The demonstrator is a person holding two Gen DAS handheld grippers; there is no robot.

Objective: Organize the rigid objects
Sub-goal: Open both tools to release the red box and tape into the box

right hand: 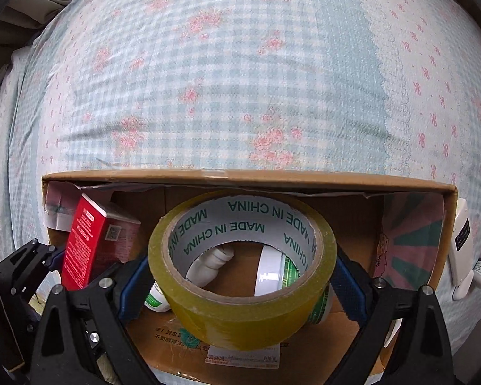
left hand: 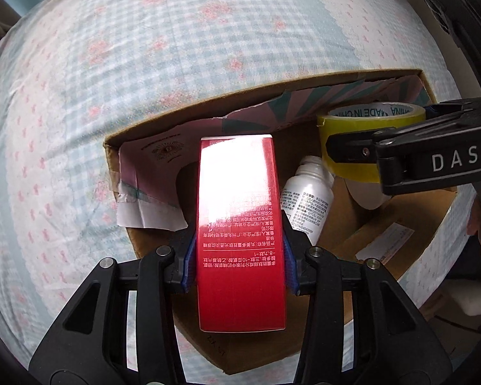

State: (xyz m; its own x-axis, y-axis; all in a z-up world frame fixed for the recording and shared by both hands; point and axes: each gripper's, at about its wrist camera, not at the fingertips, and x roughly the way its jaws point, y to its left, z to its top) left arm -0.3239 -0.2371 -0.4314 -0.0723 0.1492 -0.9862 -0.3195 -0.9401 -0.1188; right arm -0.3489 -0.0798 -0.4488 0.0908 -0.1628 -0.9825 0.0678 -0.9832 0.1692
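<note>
1. Red carton (left hand: pixel 240 224) is being held lengthwise between the blue pads (left hand: pixel 189 266) of the left gripper (left hand: pixel 240 263), jaws narrowed onto its long side faces, above the open cardboard box (left hand: pixel 272 96) ahead of the fingers.
2. Tape roll (right hand: pixel 240 266) is being clamped across its outer rim by the right gripper (right hand: pixel 240 276), jaws set fairly wide, hole facing the camera; it is being carried over the box interior.
3. White bottle (left hand: pixel 308 195) is lying in the box, just right of the left claw's carton; it is also being seen through the tape's hole in the right view.
4. Handling, judged: carton is being treated as light, stiff and glossy, so slippage is likely; grip on the flat sides near mid-length is being favoured. Tape roll is rigid, its film surface slick.
5. Box is resting on a soft checked floral bedsheet (right hand: pixel 240 96), which is judged yielding; a white device (right hand: pixel 461 250) is lying outside the box, right of the right claw.
</note>
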